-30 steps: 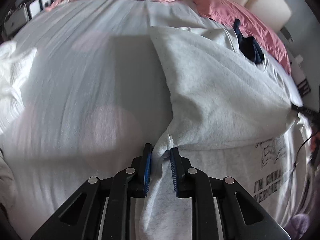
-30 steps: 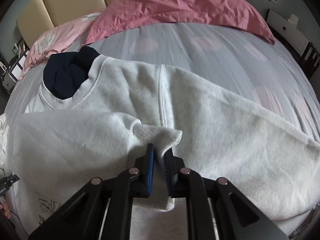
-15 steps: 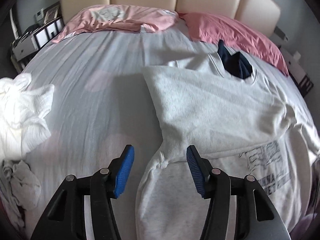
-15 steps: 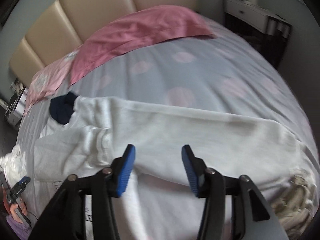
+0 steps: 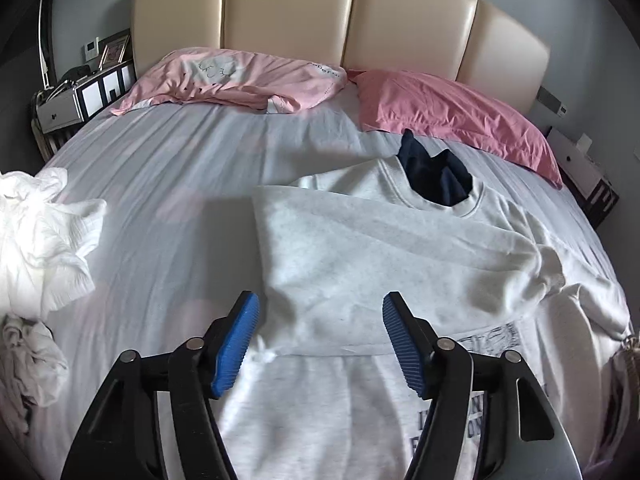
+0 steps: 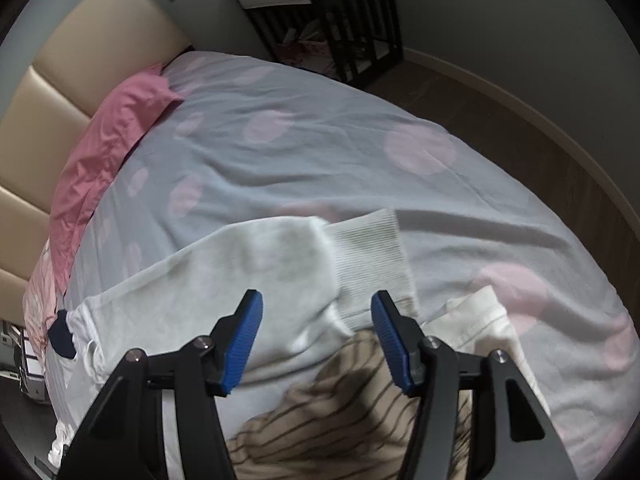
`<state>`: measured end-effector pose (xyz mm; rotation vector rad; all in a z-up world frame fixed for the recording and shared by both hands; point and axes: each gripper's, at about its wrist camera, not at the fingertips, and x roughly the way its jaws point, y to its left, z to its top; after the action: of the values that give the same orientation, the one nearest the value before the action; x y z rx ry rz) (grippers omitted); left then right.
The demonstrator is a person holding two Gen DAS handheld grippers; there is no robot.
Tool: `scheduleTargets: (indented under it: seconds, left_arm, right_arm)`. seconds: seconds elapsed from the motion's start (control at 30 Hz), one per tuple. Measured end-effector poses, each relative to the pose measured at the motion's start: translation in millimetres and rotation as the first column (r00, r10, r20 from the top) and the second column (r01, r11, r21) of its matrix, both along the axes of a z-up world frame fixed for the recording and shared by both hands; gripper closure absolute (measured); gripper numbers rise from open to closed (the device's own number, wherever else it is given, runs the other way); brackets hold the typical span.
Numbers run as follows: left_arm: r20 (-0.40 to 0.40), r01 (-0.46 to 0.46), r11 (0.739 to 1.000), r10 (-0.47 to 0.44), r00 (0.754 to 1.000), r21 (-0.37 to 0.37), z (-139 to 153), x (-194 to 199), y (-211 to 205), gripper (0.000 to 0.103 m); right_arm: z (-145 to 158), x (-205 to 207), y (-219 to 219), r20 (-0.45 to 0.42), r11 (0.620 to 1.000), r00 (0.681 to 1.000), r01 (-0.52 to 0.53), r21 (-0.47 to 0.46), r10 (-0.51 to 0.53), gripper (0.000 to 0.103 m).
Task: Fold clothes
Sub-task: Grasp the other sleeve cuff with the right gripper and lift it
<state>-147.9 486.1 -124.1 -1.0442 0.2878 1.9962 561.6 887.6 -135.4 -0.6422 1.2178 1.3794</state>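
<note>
A light grey sweatshirt (image 5: 360, 248) lies spread on the bed, one sleeve folded across its chest and black print at its lower right. A dark navy garment (image 5: 434, 174) shows in its neck hole. My left gripper (image 5: 320, 320) hovers above the folded sleeve with its jaws still opening and nothing between them. In the right wrist view my right gripper (image 6: 316, 324) hangs over the other sleeve (image 6: 240, 280) near its ribbed cuff (image 6: 368, 260); its jaws are opening too and hold nothing.
Two pink pillows (image 5: 448, 112) lie against a beige headboard (image 5: 340, 20). Crumpled white clothes (image 5: 36, 236) sit at the bed's left edge. A tan striped garment (image 6: 352, 408) and a white one (image 6: 476, 320) lie beside the cuff. Dark shelving (image 6: 340, 20) and wooden floor border the bed's far side.
Both grippers let go of the sweatshirt sleeve and opened. The left one rose and tilted up. The right one swung far to the other sleeve's cuff at the bed's right side.
</note>
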Motion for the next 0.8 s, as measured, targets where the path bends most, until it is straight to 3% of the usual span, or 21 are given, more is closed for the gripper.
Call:
scheduleTargets:
  seconds: [0.17, 0.37, 0.43, 0.47, 0.57, 0.67, 0.8]
  left_arm:
    - [-0.011, -0.014, 0.997, 0.014, 1.000, -0.071, -5.7, 8.4, 12.4, 0.037]
    - [0.002, -0.003, 0.995, 0.003, 1.000, -0.097, -12.7, 17.3, 28.2, 0.037]
    - [0.003, 0.010, 0.994, -0.009, 1.000, -0.111, -15.2, 21.5, 31.0, 0.037]
    - [0.002, 0.017, 0.992, -0.017, 1.000, -0.122, -16.9, 24.3, 31.6, 0.037]
    - [-0.003, 0.036, 0.989, -0.037, 0.999, -0.146, -19.1, 29.8, 30.7, 0.037]
    - [-0.019, 0.041, 0.987, -0.044, 0.999, -0.157, -16.8, 30.0, 26.2, 0.037]
    - [-0.051, 0.036, 0.985, -0.045, 0.998, -0.168, -15.8, 23.6, 20.1, 0.037]
  right_arm:
    - [-34.6, 27.2, 14.7, -0.031, 0.997, 0.998, 0.061, -0.043, -0.062, 0.047]
    - [-65.4, 36.5, 18.1, -0.065, 0.992, 0.994, 0.082, -0.091, -0.088, 0.048]
    - [-64.3, 33.5, 16.0, -0.033, 0.993, 0.995, 0.091, -0.080, -0.093, 0.056]
    - [-63.7, 31.9, 15.0, -0.017, 0.993, 0.995, 0.095, -0.074, -0.096, 0.075]
    - [-60.7, 28.5, 12.4, 0.017, 0.993, 0.995, 0.102, -0.059, -0.101, 0.093]
    - [-43.0, 27.1, 8.3, 0.034, 0.995, 0.994, 0.100, -0.016, -0.100, 0.096]
    - [5.2, 10.2, 3.2, 0.050, 0.995, 0.996, 0.068, 0.070, -0.072, 0.097]
